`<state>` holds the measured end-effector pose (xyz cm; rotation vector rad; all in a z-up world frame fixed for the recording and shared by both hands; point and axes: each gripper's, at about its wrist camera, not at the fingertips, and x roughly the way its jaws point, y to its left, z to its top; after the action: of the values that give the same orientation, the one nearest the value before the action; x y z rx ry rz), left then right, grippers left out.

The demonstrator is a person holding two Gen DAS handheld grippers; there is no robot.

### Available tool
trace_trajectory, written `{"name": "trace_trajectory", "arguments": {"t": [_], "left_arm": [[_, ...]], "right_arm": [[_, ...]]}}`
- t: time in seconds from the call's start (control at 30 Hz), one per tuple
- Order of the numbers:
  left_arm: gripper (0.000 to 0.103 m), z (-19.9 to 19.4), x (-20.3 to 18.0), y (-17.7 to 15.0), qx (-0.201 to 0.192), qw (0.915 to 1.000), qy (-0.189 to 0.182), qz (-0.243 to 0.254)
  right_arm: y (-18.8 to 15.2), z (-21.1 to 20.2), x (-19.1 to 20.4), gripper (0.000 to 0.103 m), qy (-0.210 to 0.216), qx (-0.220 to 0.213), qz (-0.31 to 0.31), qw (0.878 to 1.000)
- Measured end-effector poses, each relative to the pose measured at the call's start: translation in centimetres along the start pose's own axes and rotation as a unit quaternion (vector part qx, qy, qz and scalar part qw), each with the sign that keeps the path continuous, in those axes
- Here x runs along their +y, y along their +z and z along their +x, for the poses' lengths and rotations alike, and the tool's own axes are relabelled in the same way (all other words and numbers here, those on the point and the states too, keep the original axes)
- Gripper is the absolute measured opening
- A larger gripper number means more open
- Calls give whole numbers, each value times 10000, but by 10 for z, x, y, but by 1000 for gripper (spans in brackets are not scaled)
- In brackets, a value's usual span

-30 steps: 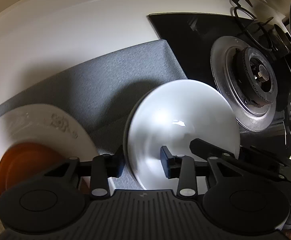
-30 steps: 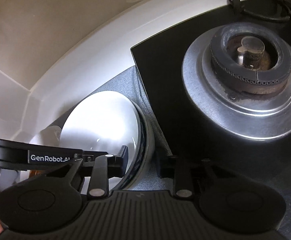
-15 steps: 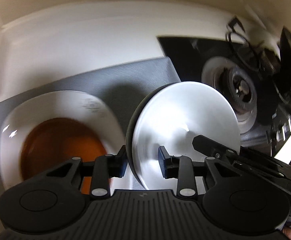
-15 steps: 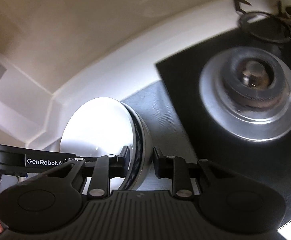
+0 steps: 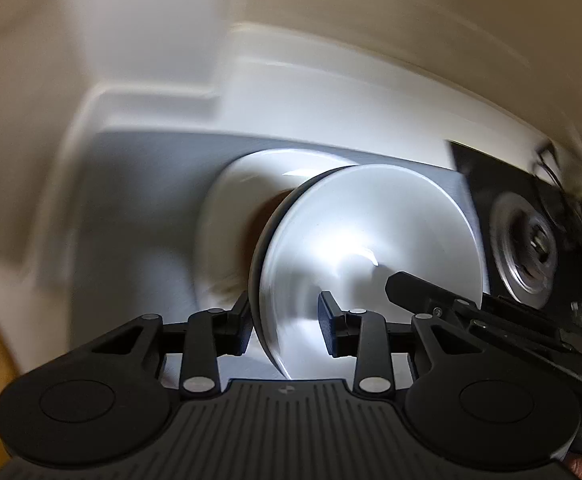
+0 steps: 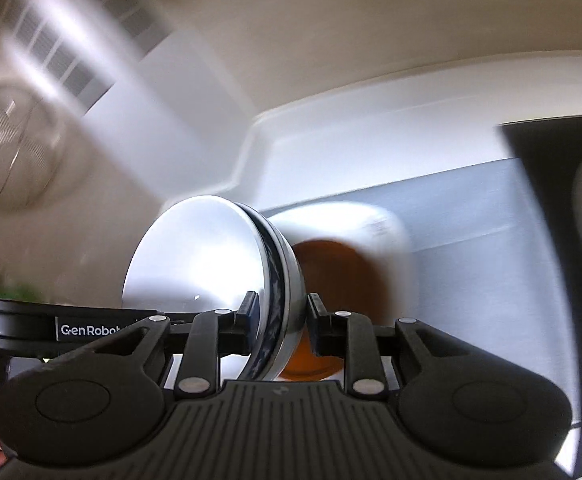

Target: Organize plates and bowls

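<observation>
Both grippers hold one bowl with a white inside and a dark rim. My left gripper (image 5: 285,322) is shut on the rim of the bowl (image 5: 371,248), whose inside faces this camera. My right gripper (image 6: 281,326) is shut on the opposite rim of the same bowl (image 6: 199,252), held on edge above the mat. Behind the bowl a white plate (image 5: 227,220) lies on the grey mat (image 5: 139,200) with an amber-brown dish (image 6: 343,276) on it. The plate also shows in the right wrist view (image 6: 379,224). Both views are blurred by motion.
A black gas hob with a steel burner (image 5: 527,252) lies to the right of the mat. The white counter (image 5: 331,108) meets a beige wall behind. A vent grille (image 6: 63,52) shows at upper left. The left gripper's arm (image 6: 51,330) crosses low left.
Both grippers have carried the bowl leftward, away from the burner. The bowl now hangs in front of the white plate with the amber dish. The grip on the rim is unchanged.
</observation>
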<state>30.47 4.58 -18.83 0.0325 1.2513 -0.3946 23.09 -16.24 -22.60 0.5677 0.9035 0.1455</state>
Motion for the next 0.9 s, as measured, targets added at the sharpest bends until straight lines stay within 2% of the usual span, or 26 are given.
{"name": "trace_trajectory", "arguments": {"t": [0.17, 0.37, 0.53, 0.67, 0.9], "left_arm": [[36, -13, 52, -21, 39, 9969, 224, -750], [37, -40, 102, -47, -23, 9873, 384, -1541], [36, -73, 124, -64, -231, 9799, 539, -1906], [36, -92, 140, -82, -221, 9734, 378, -2250], [36, -84, 147, -111, 67, 9679, 224, -2501]], "right_arm": [[-9, 29, 41, 28, 420, 473, -378, 9973], [-18, 47, 93, 28, 831, 808, -883, 9893], [-21, 47, 132, 28, 1135, 914, -1194, 9821], [-22, 42, 155, 28, 1257, 966, -1534, 9754], [-39, 44, 152, 28, 1291, 1307, -1780, 9667]]}}
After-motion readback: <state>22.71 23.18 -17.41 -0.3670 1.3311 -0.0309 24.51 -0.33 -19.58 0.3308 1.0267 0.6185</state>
